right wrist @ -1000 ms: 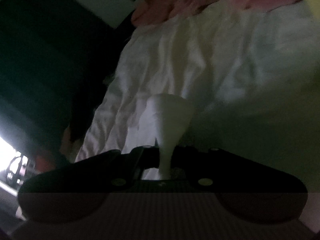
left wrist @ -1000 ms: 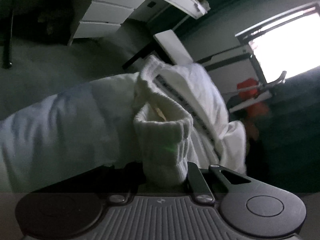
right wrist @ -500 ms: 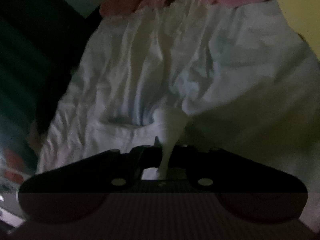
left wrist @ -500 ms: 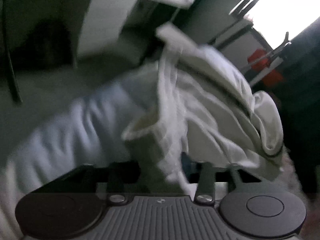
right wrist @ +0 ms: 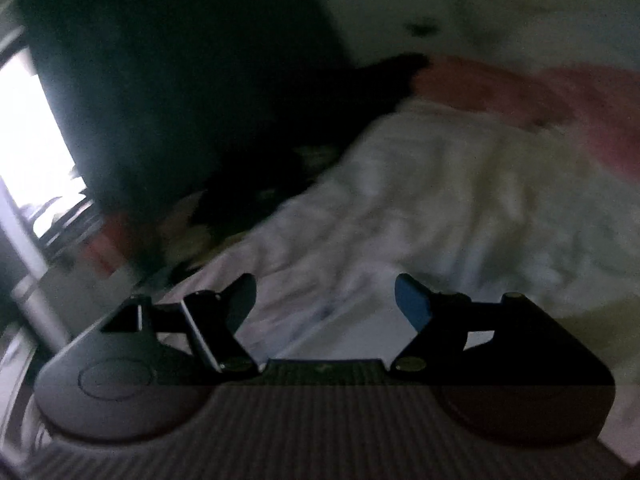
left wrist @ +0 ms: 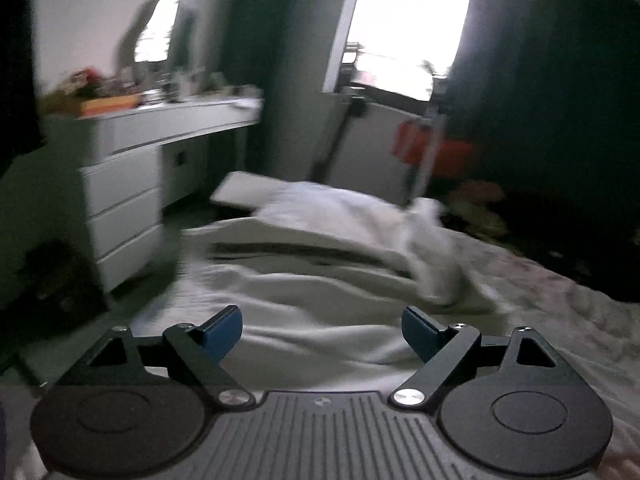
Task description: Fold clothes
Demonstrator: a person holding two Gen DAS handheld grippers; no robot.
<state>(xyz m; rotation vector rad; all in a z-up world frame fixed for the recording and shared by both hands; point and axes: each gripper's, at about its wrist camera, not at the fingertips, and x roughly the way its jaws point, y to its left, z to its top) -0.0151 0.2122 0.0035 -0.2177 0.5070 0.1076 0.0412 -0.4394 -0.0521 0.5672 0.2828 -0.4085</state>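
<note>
Left wrist view: the left gripper points out over the bed. Its blue-padded fingers are spreading apart, and nothing lies between them. The white garment rests on the bed ahead of the gripper, clear of both pads. It lies as a long, rumpled mass with a dark stripe along one edge and a bunched end toward the right. A white drawer unit stands left of the bed, and a bright window fills the far wall. The picture is motion-blurred, so fine creases cannot be read.

Right wrist view: the right gripper is likewise empty, its fingers parting with only open space between them. White cloth spreads across the bed beyond the tips. Whether this is the same garment or the bed sheet cannot be determined in the dim, blurred picture. A pink fabric lies at the far end, near the wall.

Assessment: with both grippers empty above the bed, the garment appears laid down so that it can settle flat on a supporting surface. The next step is probably a fresh grasp on an edge or corner to make a fold.
</note>
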